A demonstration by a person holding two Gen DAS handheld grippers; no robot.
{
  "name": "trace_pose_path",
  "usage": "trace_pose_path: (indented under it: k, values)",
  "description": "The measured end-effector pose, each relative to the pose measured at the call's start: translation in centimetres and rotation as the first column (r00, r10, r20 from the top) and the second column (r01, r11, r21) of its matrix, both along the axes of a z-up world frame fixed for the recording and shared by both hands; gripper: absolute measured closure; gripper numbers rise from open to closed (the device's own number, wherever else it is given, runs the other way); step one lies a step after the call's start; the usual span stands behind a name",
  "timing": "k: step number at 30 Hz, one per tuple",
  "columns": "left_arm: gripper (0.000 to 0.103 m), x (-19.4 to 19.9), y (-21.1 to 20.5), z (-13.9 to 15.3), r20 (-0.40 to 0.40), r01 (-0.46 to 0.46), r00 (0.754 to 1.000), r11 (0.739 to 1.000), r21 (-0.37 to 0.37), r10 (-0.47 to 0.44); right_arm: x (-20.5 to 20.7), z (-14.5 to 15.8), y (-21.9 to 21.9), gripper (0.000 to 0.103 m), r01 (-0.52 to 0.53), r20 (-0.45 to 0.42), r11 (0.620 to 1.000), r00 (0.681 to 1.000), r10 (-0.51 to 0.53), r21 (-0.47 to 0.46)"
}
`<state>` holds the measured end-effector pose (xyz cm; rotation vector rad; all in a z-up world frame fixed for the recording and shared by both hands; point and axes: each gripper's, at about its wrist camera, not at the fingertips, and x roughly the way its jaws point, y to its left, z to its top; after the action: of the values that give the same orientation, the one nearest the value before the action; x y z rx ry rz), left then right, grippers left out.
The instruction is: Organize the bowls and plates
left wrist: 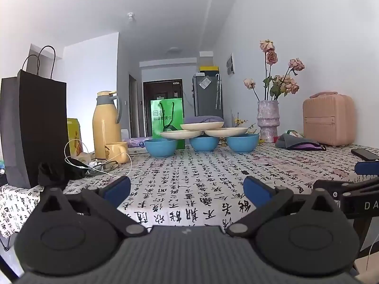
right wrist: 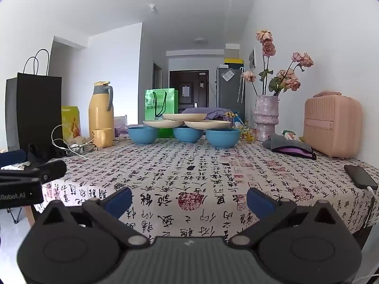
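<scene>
Far left: black bag [left wrist: 33, 127], yellow flask [left wrist: 106, 123], mug [left wrist: 117, 151]. Far centre on the counter [left wrist: 189, 177]: three blue bowls [left wrist: 204, 143] in a row, two cream plates [left wrist: 181, 134] bridging their rims, a third on top, likely stacked as a pyramid for taking apart. Behind, green bag [left wrist: 167, 118] with Chinese print, too blurred to read. Right: vase [left wrist: 268, 118], pink case [left wrist: 329, 119], phone [right wrist: 360, 176]. Near: left gripper [left wrist: 187, 190] and right gripper [right wrist: 189, 200], fingers spread wide, empty, well short of the dishes. "Robot.AI" readable on the left gripper's body.
</scene>
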<state>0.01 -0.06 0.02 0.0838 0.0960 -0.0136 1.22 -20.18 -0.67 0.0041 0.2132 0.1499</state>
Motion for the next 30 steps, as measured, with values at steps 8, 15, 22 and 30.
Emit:
trace_pose_path:
  k: [8, 15, 22, 30]
  values:
    - [0.000, -0.4, 0.0, 0.2, 0.011, -0.003, 1.000, 1.000, -0.010, 0.003, 0.0, 0.2, -0.1, 0.000, -0.007, 0.034, 1.000, 0.999, 0.008, -0.025]
    - [0.000, 0.1, 0.2, 0.1, 0.009, -0.011, 1.000, 1.000, -0.009, 0.011, 0.2, -0.1, -0.2, 0.000, -0.005, 0.028, 1.000, 1.000, 0.005, -0.006]
    - [0.000, -0.2, 0.0, 0.1, 0.009, -0.011, 1.000, 1.000, -0.004, 0.011, 0.1, -0.1, -0.4, 0.000, -0.001, 0.032, 1.000, 0.999, 0.001, -0.005]
    - [0.000, 0.0, 0.1, 0.2, 0.007, -0.009, 1.000, 1.000, -0.005, 0.009, -0.3, -0.2, -0.2, 0.000, -0.006, 0.045, 1.000, 0.999, 0.007, -0.021]
